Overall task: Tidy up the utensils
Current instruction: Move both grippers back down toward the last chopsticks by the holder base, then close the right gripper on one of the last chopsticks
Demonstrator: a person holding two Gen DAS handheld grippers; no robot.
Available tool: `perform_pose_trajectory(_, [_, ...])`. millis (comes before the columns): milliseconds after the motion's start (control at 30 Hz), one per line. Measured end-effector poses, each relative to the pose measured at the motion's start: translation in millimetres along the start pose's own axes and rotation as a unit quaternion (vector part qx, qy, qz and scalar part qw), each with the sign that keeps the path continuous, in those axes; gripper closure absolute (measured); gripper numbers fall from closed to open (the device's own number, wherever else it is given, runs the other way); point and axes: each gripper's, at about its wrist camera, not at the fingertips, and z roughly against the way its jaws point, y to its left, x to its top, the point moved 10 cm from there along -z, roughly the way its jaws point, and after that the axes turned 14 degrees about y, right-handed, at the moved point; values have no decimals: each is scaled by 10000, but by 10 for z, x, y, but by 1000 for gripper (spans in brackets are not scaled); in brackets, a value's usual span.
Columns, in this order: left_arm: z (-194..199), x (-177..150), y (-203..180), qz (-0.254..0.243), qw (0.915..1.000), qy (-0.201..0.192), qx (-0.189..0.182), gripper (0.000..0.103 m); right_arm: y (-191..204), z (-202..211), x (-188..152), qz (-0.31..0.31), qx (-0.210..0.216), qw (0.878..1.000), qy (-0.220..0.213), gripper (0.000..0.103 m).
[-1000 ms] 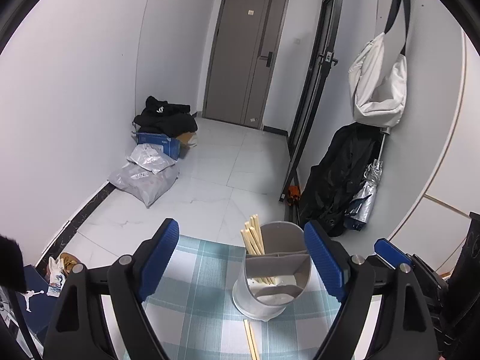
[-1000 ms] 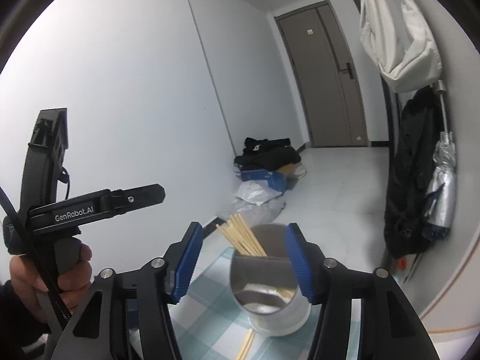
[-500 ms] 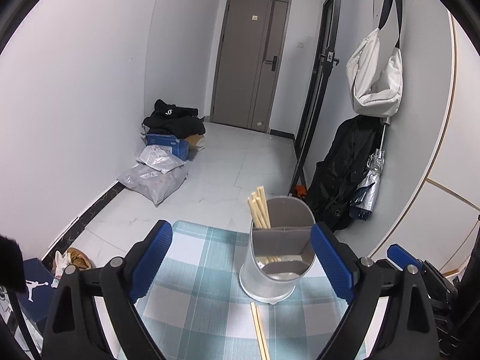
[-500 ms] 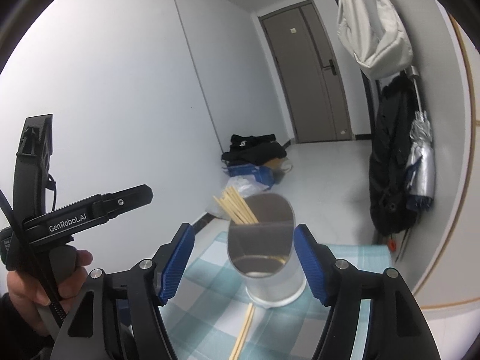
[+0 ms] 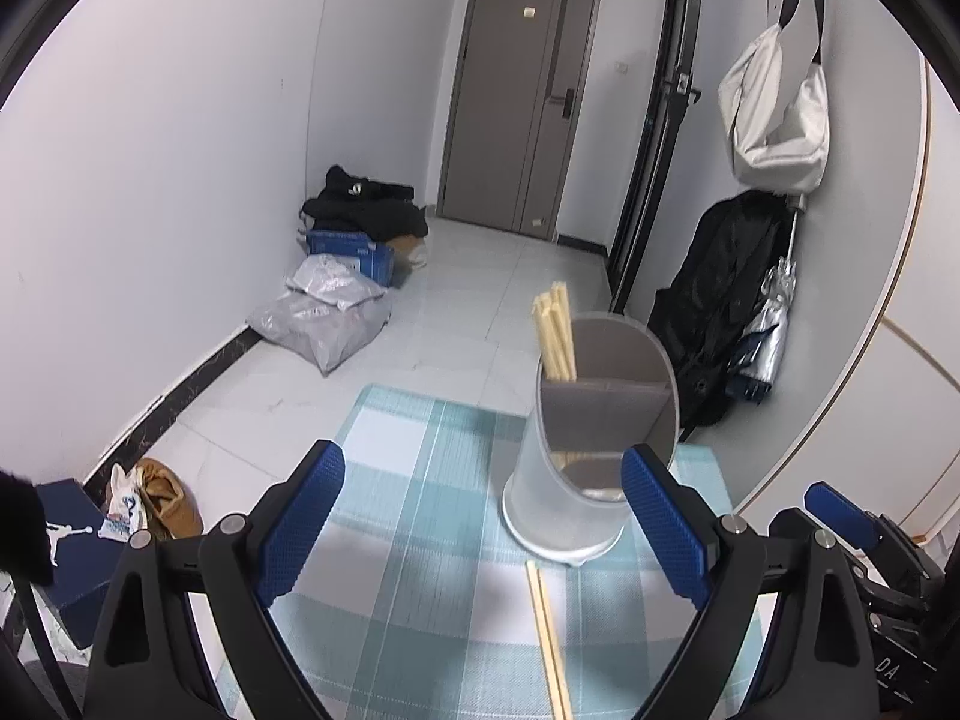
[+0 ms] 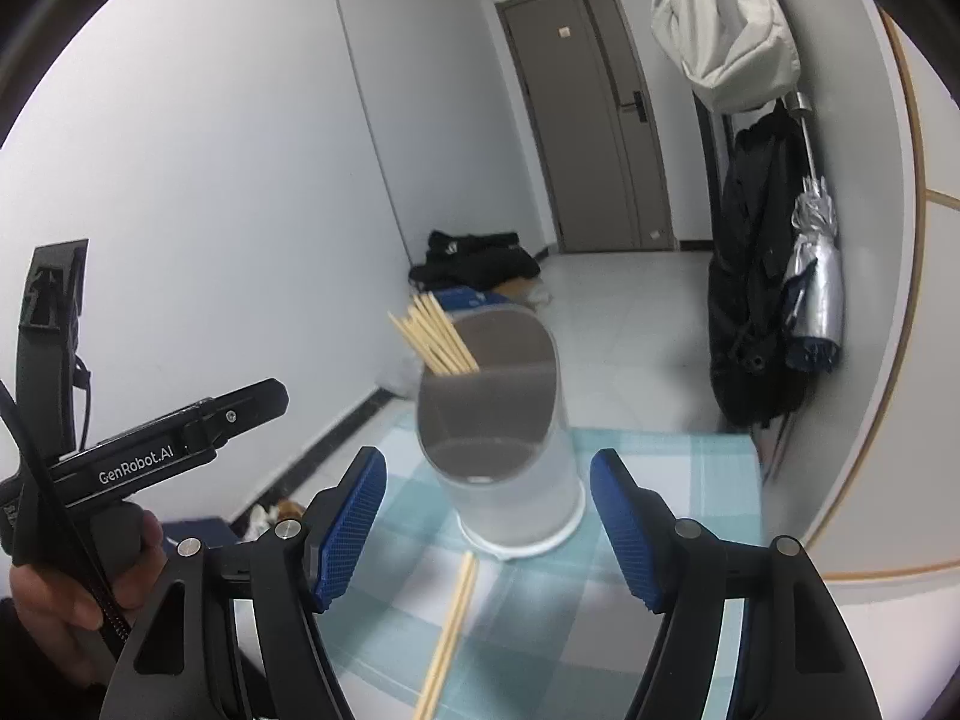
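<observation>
Blue-padded jaws of the left gripper (image 5: 483, 522) stand wide apart, gripping nothing. Between them on the teal checked cloth (image 5: 414, 432) lie 2 loose chopsticks (image 5: 547, 630), just before the grey divided utensil holder (image 5: 591, 456), whose back compartment holds more chopsticks (image 5: 557, 333). The right gripper (image 6: 487, 525) has just been opening, jaws empty.
</observation>
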Motion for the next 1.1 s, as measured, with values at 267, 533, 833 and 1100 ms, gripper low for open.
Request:
perform_pose_trajectory(267, [-270,-202,187,161,9992,355,102,11,-78,-420,-315,-217,-100,9963,822,33])
perform_pose_trajectory(533, [-429,-236,390,365,9966,726,113,11,-57,-973,-659,-24,-336,9843,1731,33])
perform_pose_trajectory(833, [-511,-250,502,492,9943,919,218,11,-13,-1391,-967,294,-600,9672,2451,34])
perform_pose_trajectory(1100, [-540,-248,512,595,9928,1022,189,11,75,-1481,-1044,501,-649,9627,2579,38])
